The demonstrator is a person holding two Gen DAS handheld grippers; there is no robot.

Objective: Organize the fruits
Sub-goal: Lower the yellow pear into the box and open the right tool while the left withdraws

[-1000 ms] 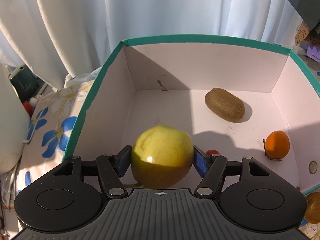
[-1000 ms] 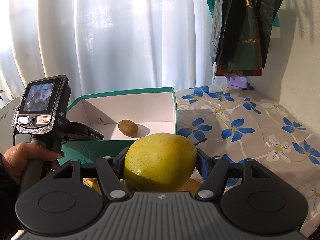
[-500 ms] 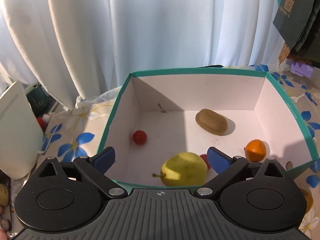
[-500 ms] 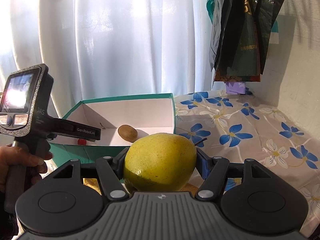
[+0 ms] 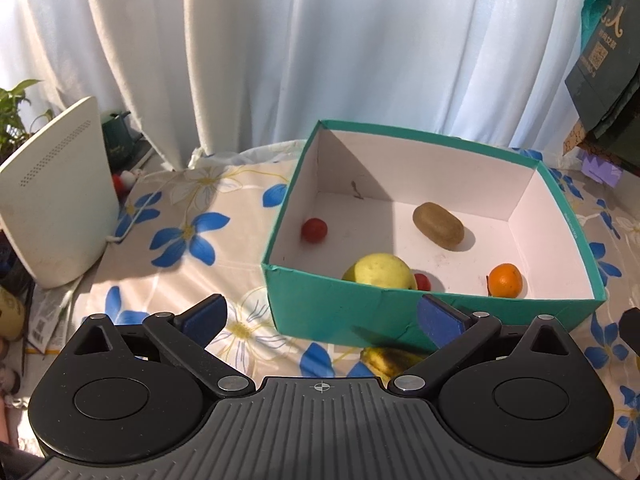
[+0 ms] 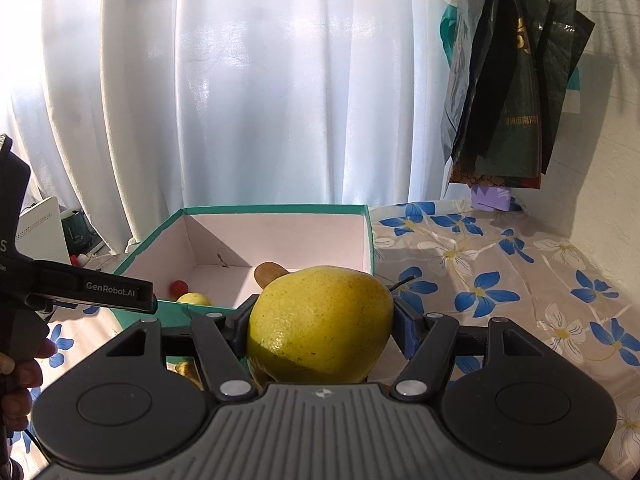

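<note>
A teal box (image 5: 424, 130) with a white inside holds a yellow pear (image 5: 380, 272) near its front wall, a kiwi (image 5: 438, 225), a small orange (image 5: 506, 280) and two red cherry tomatoes (image 5: 314, 230). My left gripper (image 5: 320, 314) hangs open in front of and above the box, with nothing between its fingers. In the right wrist view my right gripper (image 6: 322, 320) is shut on a second, larger yellow pear (image 6: 320, 324), in front of the box (image 6: 276, 209). The left gripper's body (image 6: 92, 290) and a hand (image 6: 20, 372) show at the left edge.
A yellow-brown fruit (image 5: 390, 358) lies on the flowered tablecloth (image 5: 188, 240) just in front of the box. A white device (image 5: 56, 200) stands at the left. Dark bags (image 6: 512, 92) hang by the wall on the right, above a purple box (image 6: 491, 198). White curtains close the back.
My left gripper opened and let its pear go into the box, then drew back and upward. The right gripper kept still with its pear.
</note>
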